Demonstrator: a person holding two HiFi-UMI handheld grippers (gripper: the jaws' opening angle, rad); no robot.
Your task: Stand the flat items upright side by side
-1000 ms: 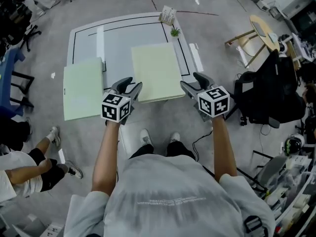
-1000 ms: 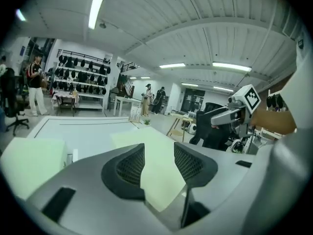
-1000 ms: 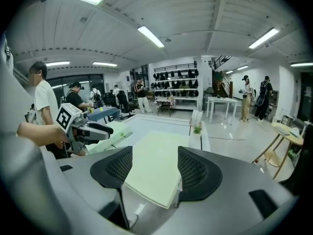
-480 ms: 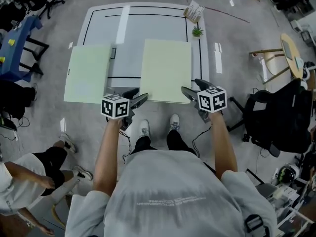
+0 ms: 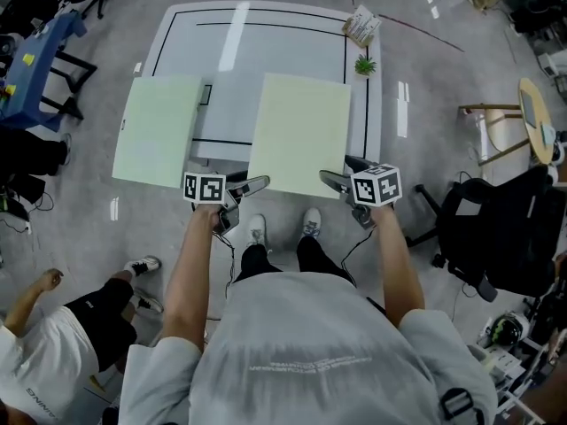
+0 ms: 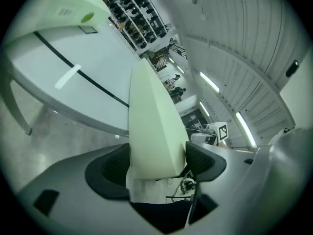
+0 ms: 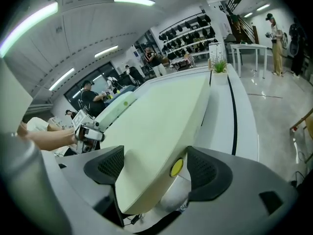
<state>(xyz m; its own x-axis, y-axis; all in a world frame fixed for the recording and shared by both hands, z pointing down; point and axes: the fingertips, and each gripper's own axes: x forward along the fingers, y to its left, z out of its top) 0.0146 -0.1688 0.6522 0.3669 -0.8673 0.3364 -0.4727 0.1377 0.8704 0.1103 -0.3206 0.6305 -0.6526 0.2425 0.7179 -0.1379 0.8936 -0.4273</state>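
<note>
Two pale green flat boards lie on the white table (image 5: 266, 42), and both overhang its near edge. The left board (image 5: 159, 129) is untouched. The near corners of the right board (image 5: 299, 133) sit between my grippers. My left gripper (image 5: 248, 184) is at its near left corner. There the board (image 6: 154, 126) shows edge-on between the jaws, which have just been opening. My right gripper (image 5: 341, 173) is at the near right corner, its jaws also just opened. That corner of the board (image 7: 161, 126), with a yellow dot (image 7: 176, 167), lies between the pads (image 7: 208, 173) with a gap.
A small plant (image 5: 364, 65) and a printed card (image 5: 361, 27) stand at the table's far right corner. A black chair (image 5: 509, 237) is to the right and a wooden stool (image 5: 532, 118) beyond it. A person (image 5: 53, 361) is at lower left, near a blue table (image 5: 35, 60).
Both grippers have sunk toward the table's near edge and their jaws have spread wider. The right board now lies flat between them.
</note>
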